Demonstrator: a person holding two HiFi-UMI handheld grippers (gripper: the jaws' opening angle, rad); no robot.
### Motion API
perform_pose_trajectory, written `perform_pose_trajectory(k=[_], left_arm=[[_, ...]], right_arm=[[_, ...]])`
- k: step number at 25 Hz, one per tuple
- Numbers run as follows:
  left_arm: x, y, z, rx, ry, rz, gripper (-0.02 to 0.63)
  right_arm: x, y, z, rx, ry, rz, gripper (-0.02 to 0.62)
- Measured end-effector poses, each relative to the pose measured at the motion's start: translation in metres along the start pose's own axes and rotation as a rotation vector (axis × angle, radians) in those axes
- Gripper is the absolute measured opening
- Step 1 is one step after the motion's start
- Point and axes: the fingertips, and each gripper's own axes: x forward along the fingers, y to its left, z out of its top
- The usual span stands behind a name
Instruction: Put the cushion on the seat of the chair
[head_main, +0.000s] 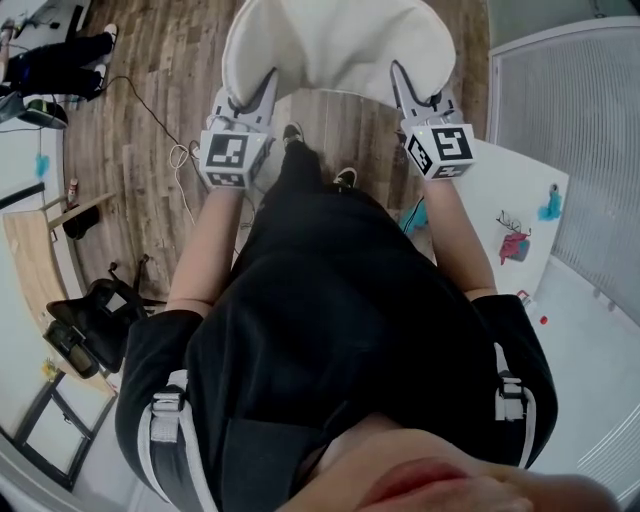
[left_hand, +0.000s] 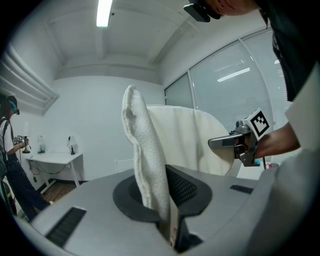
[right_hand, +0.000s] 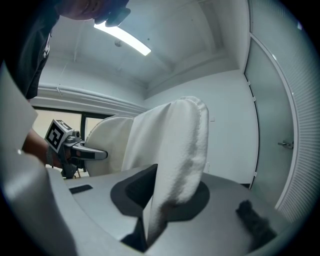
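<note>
While I hold both grippers out ahead of the person's body, a cream, rounded cushion (head_main: 340, 45) hangs between them in the air above the wooden floor (head_main: 150, 110), resting on nothing. My left gripper (head_main: 266, 90) has its jaws almost closed, pinching the cushion's left edge. In the left gripper view the textured fabric stands upright out of the jaws. My right gripper (head_main: 402, 85) is clamped the same way, almost closed, on the cushion's right edge, and the fabric folds up out of its jaws. Each gripper view shows the other gripper across the cushion. Below the cushion, the person's shoes (head_main: 293, 132) stand on the floor. A white desk (head_main: 500, 180) stands at the right, and a cable (head_main: 180, 158) lies on the floor at the left.
</note>
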Motion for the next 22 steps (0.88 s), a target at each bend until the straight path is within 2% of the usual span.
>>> perform_pose_trajectory(k=[8,22], left_arm=[[0.040,0.044,-0.008,-0.022,0.003,-0.032,0.058],[0.095,0.152,-0.012,-0.025,0.016,-0.059,0.058]], right_arm=[[0.053,-0.013,-0.003,-0.002,0.010,-0.021,0.052],[0.165,-0.012,0.010,0.015,0.034,-0.045,0.052]])
